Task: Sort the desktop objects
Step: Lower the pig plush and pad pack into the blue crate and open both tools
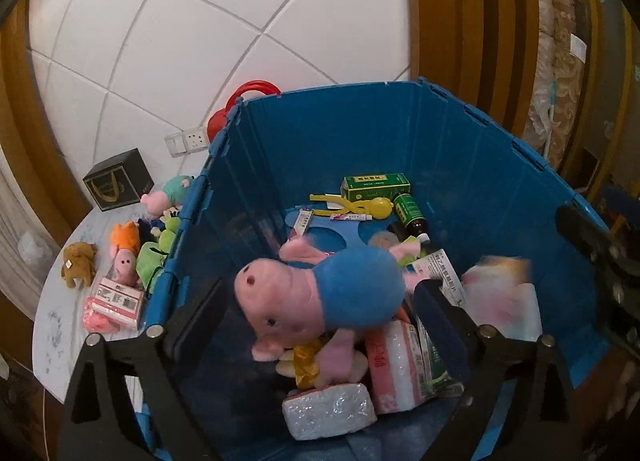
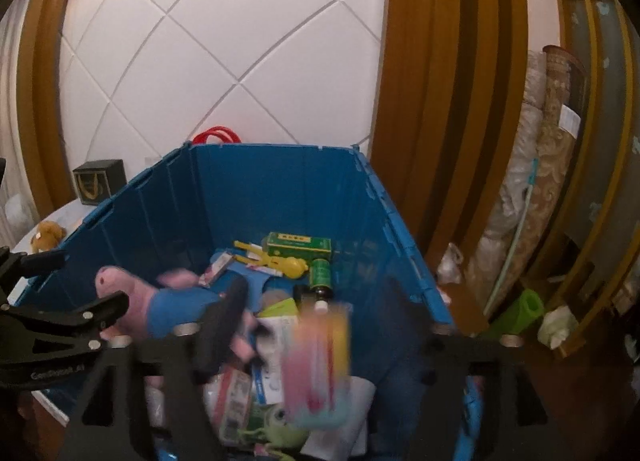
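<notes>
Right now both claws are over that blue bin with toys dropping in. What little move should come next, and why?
Probably lift the left gripper out and swing it toward the table. Its jaws stand open, the pig plush is free over the blue bin, and toys like the brown plush are not yet sorted.

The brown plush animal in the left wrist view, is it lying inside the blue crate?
No, the brown plush animal lies on the white table, outside the blue crate and to its left.
</notes>
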`<state>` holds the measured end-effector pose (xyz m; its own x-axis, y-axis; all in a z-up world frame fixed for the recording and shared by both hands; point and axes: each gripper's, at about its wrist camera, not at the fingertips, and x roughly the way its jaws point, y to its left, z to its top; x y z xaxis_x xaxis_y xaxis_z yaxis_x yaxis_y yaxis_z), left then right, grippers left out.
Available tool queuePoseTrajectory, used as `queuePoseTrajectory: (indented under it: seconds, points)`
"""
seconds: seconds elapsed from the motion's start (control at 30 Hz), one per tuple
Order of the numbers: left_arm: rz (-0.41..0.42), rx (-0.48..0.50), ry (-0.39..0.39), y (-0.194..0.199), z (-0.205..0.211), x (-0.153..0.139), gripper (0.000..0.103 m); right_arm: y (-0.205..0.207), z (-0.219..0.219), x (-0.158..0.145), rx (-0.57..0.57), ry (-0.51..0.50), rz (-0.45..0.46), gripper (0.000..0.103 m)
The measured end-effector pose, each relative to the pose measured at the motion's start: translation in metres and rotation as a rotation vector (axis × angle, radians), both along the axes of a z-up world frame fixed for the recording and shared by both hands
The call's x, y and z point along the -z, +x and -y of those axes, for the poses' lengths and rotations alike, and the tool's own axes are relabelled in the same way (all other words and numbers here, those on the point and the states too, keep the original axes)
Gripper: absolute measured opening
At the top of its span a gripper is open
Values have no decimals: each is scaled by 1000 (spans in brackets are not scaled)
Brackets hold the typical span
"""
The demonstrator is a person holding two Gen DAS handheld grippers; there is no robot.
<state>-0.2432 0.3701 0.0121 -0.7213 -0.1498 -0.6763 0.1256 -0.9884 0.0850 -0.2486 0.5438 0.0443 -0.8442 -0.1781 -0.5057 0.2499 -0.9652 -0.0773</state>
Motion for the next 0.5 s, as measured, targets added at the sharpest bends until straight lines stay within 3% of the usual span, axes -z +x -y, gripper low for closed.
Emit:
queuePoseTrajectory:
  seconds: [0.1, 0.5]
  points:
    - [-13, -4, 0, 6, 3, -2, 95, 5, 1, -2, -9, 6, -9, 103]
    - [-56, 9, 12, 32, 14, -6, 95, 25, 5, 1, -29, 5, 6, 103]
